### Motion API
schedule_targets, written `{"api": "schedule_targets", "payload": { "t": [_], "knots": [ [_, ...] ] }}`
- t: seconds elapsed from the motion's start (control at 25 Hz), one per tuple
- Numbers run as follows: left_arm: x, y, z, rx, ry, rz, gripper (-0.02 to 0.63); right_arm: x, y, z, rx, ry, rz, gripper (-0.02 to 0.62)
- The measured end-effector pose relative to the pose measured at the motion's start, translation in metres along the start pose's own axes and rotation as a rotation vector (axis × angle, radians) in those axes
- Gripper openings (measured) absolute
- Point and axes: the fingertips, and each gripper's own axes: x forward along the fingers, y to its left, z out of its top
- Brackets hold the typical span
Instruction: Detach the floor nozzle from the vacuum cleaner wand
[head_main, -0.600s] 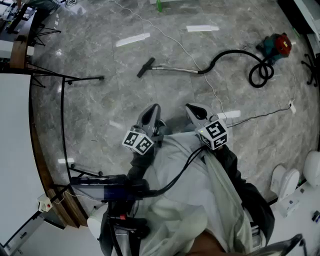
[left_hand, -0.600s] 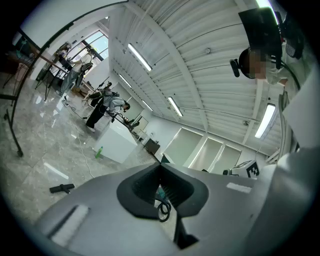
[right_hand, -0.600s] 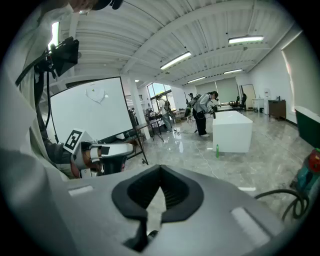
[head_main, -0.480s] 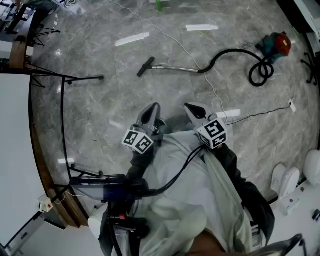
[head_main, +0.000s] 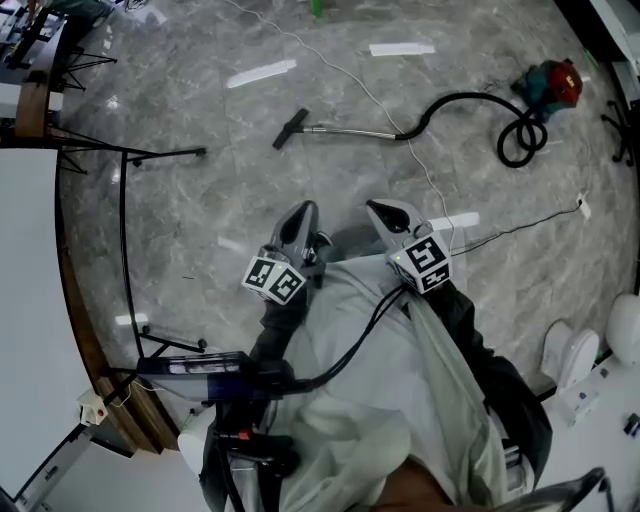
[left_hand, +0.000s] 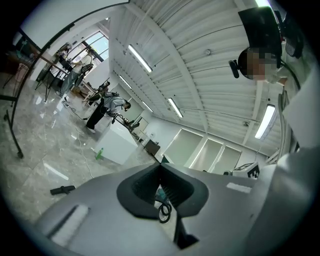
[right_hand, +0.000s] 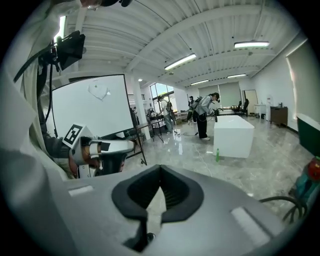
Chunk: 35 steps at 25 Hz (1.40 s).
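The vacuum lies on the marble floor well ahead of me. Its black floor nozzle (head_main: 291, 129) sits on the end of the metal wand (head_main: 350, 131), which joins a black hose (head_main: 462, 99) running to the red and teal body (head_main: 553, 84). My left gripper (head_main: 303, 213) and right gripper (head_main: 384, 211) are held side by side close to my body, both shut and empty, far short of the vacuum. In the left gripper view the shut left gripper (left_hand: 161, 167) has the nozzle (left_hand: 62, 189) small at the lower left. In the right gripper view the right gripper (right_hand: 160, 173) is shut too.
A thin white cable (head_main: 372, 96) crosses the floor over the wand. White tape strips (head_main: 262, 73) lie beyond it. A black stand (head_main: 140, 153) and a white board (head_main: 28, 270) are at my left. A white block (right_hand: 234, 135) and people stand far off.
The head view has shifted slightly, so the floor and vacuum sit a little higher in it. Both grippers stay shut, close to my body.
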Motion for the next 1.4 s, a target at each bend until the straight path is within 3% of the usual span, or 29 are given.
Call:
{"api": "schedule_targets", "payload": {
  "t": [0.36, 0.6, 0.92, 1.16, 1.4],
  "knots": [
    [-0.007, 0.011, 0.006, 0.011, -0.011, -0.014, -0.002, 0.006, -0.009, 0.026, -0.183, -0.073, -0.032, -0.003],
    [-0.023, 0.034, 0.018, 0.024, 0.004, -0.023, -0.002, 0.035, -0.005, 0.012, -0.302, 0.079, -0.019, -0.003],
    [-0.024, 0.077, 0.020, -0.026, 0.045, 0.015, -0.002, 0.058, -0.027, 0.024, -0.219, 0.067, -0.059, -0.003],
    [0.018, 0.105, 0.008, -0.069, 0.106, 0.063, -0.002, 0.108, -0.098, 0.009, -0.197, 0.134, -0.122, -0.002],
    [0.102, 0.155, 0.011, -0.108, 0.112, 0.192, -0.002, 0.198, -0.179, -0.008, -0.138, 0.233, 0.091, -0.003]
  ]
}}
